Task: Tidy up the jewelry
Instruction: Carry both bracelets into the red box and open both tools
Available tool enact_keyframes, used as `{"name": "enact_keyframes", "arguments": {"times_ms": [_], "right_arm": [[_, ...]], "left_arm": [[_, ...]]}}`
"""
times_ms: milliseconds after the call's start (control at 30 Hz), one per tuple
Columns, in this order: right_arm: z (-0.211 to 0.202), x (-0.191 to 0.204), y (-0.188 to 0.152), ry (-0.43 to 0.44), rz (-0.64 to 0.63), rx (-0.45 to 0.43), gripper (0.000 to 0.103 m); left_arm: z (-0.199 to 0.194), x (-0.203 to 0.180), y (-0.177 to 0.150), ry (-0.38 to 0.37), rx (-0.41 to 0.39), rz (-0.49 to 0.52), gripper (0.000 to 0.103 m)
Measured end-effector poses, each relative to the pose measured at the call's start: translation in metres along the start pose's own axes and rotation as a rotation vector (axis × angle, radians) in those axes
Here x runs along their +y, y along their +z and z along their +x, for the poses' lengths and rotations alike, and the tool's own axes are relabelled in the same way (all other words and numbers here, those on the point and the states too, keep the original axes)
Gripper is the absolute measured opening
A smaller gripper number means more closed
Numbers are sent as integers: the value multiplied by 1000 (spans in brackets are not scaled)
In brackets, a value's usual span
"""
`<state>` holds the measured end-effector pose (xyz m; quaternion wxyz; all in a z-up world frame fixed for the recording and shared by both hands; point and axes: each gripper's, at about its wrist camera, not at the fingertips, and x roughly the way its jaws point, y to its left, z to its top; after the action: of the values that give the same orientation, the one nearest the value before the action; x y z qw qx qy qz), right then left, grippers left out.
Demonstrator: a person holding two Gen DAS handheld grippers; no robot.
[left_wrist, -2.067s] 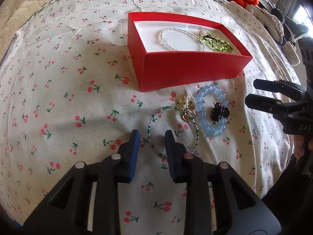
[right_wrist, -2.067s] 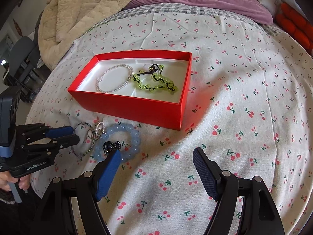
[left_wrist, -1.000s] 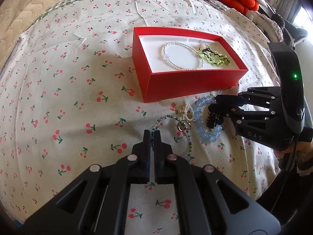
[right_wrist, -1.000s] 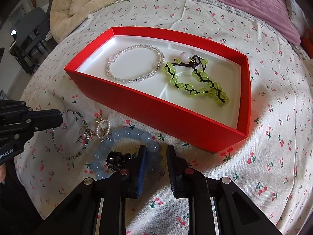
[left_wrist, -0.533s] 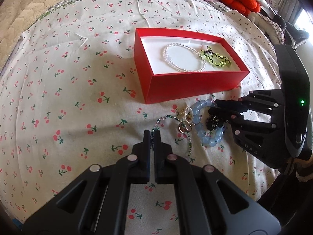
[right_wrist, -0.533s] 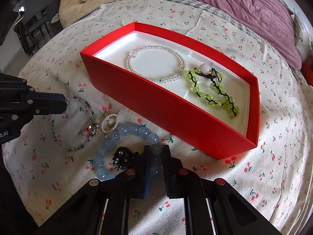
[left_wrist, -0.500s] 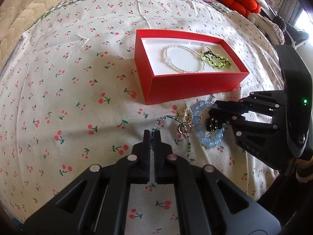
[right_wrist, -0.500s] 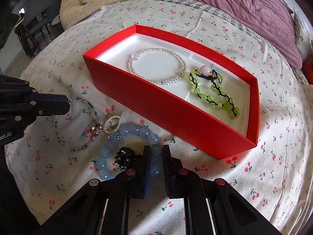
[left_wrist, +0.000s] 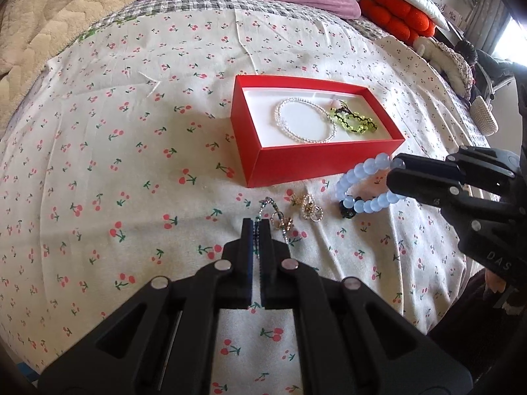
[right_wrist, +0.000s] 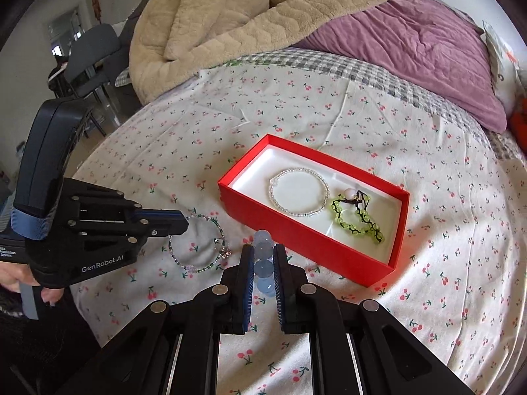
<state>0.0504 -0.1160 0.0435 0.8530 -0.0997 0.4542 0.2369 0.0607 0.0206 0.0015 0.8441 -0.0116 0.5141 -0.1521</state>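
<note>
Your right gripper (right_wrist: 263,263) is clamped on the blue bracelet (left_wrist: 365,186), beads pinched between its pads (right_wrist: 247,283); the loop hangs off the bedsheet (left_wrist: 131,151), just in front of the red box (left_wrist: 316,168), with a dark charm (left_wrist: 347,211) dangling at its low end. Your left gripper (left_wrist: 256,230) is pressed together on the green bead chain (right_wrist: 197,240), fingers nearly touching, chain thread caught between them. In the right wrist view that chain lies as a loop on the sheet beside the left fingertips (right_wrist: 171,225); in the left wrist view it looks bunched at the tips. Small gold-and-pearl pieces (left_wrist: 308,205) sit on the sheet between chain and blue bracelet, near the box front. Inside the box: clear bead bracelet (right_wrist: 298,192) flat on the white lining, lime bracelet (right_wrist: 357,217) beside it toward the right end, apart or barely touching, can't tell. Beige blanket (right_wrist: 247,16) and purple duvet (right_wrist: 411,46) lie at the far side of the bed
</note>
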Motion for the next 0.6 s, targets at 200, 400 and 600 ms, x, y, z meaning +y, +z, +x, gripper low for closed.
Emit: {"name": "enact_keyframes", "arguments": {"times_ms": [200,400,600], "right_arm": [[-16,-8,6,-11,38,-31,12],[-37,-16,18,-19,69,-90,12],[-51,-31,32,-41,125,-147,12]], "left_arm": [[-12,-2,6,-13,-29,-9,3],[-32,-9,22,-55,-83,-25,3],[-41,-19,44,-114,-132,-51,3]]}}
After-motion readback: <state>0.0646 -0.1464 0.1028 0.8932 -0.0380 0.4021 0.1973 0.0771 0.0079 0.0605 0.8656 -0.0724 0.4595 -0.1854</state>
